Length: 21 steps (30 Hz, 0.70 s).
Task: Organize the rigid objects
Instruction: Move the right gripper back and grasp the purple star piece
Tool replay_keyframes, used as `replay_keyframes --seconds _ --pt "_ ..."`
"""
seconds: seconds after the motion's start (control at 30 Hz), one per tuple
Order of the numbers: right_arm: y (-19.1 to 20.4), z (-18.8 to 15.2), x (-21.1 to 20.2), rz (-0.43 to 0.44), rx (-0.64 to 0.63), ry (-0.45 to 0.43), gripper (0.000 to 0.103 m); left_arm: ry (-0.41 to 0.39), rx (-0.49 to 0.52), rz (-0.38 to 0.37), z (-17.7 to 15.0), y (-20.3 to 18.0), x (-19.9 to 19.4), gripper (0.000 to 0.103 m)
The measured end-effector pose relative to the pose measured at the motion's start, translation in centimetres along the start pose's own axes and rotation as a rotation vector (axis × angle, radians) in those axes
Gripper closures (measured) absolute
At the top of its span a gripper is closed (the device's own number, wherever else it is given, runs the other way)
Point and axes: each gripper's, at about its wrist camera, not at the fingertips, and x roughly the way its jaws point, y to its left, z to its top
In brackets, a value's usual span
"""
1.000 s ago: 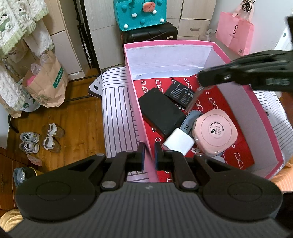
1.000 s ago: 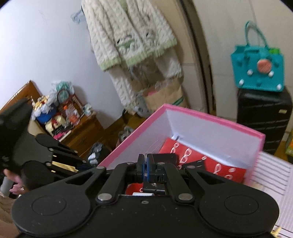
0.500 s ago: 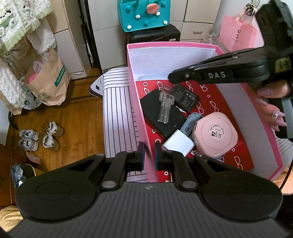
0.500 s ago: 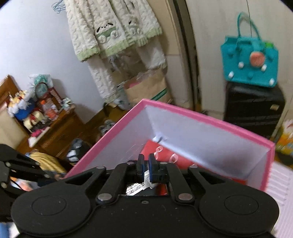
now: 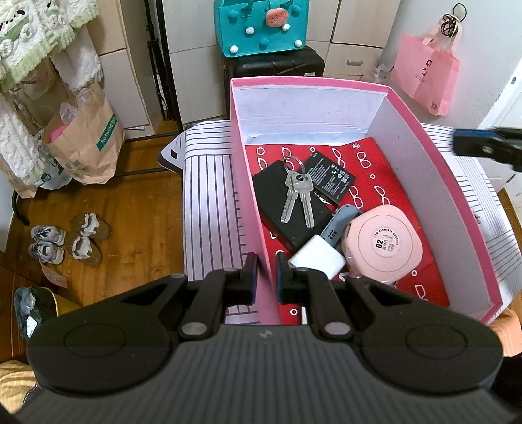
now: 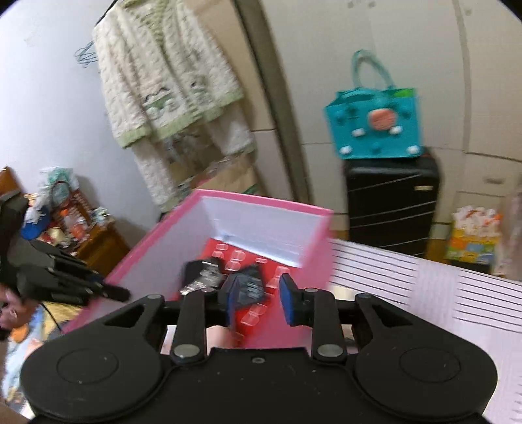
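A: Near us, what does the left gripper (image 5: pixel 263 272) do?

B: Its jaws are clamped on the near left wall of the pink box (image 5: pixel 243 169) and hold it steady. The right gripper (image 6: pixel 259 298) is spread apart and empty, over the right rim.

A: And the things?

B: Inside lie a white charger (image 5: pixel 317 261), a pink case (image 5: pixel 384 243), a grey item (image 5: pixel 339 221), then the keys (image 5: pixel 297 195) on a black slab (image 5: pixel 288 208), and a battery (image 5: pixel 329 177) farther back. I judge the sorting is nearly finished; I see nothing loose outside.

A: What is under the box?

B: A striped cloth (image 5: pixel 208 195). Beyond is wood floor (image 5: pixel 137 202), shoes (image 5: pixel 65 239), a paper bag (image 5: pixel 84 140), a suitcase (image 5: pixel 274 67) with a teal bag (image 5: pixel 261 26), and a pink bag (image 5: pixel 425 73).
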Motion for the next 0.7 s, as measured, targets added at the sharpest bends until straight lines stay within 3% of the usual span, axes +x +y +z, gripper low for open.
replay_keyframes --seconds 0.27,0.5,0.7 --pt "-5.2 -5.0 -4.5 -0.178 0.072 -0.024 0.060 -0.008 -0.021 0.004 -0.1 0.0 0.1 0.093" --pt "-8.2 -9.7 -3.6 -0.262 0.098 0.044 0.053 -0.012 -0.034 0.012 -0.1 -0.1 0.0 0.093" --pt "-9.1 -12.4 -2.8 -0.275 0.094 0.071 0.048 -0.006 -0.041 0.018 0.0 -0.2 0.1 0.093"
